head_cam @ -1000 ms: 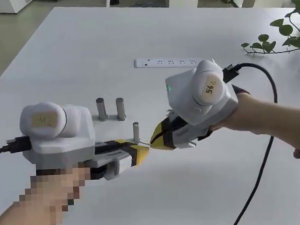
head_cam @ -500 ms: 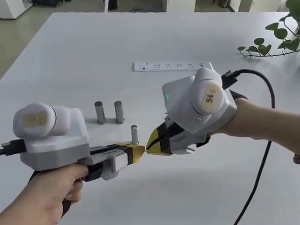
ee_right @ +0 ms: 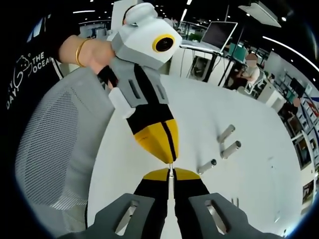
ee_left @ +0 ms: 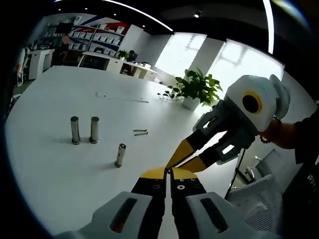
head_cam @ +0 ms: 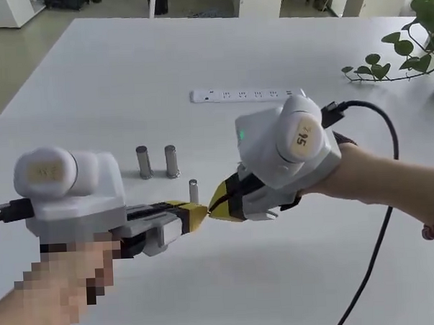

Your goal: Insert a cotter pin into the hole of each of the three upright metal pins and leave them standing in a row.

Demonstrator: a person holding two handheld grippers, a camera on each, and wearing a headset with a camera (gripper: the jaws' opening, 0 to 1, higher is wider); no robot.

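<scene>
Three upright metal pins stand on the white table: two side by side (head_cam: 143, 162) (head_cam: 171, 161) and a shorter-looking one (head_cam: 194, 191) nearer me. In the left gripper view they are pin (ee_left: 75, 130), pin (ee_left: 93, 129) and pin (ee_left: 119, 155). My left gripper (head_cam: 202, 213) and right gripper (head_cam: 212, 205) meet tip to tip just in front of the near pin. Both are shut, and a thin cotter pin (ee_right: 170, 171) bridges the two tips. Spare cotter pins (ee_left: 140, 132) lie on the table beyond the metal pins.
A white power strip (head_cam: 246, 95) lies further back on the table. A potted plant's trailing leaves (head_cam: 396, 50) reach in at the far right. The right gripper's black cable (head_cam: 386, 198) hangs over the table's right side.
Both grippers stay tip to tip on the cotter pin, with only a slight shift to the left, mostly from the camera. The metal pins have not moved.
</scene>
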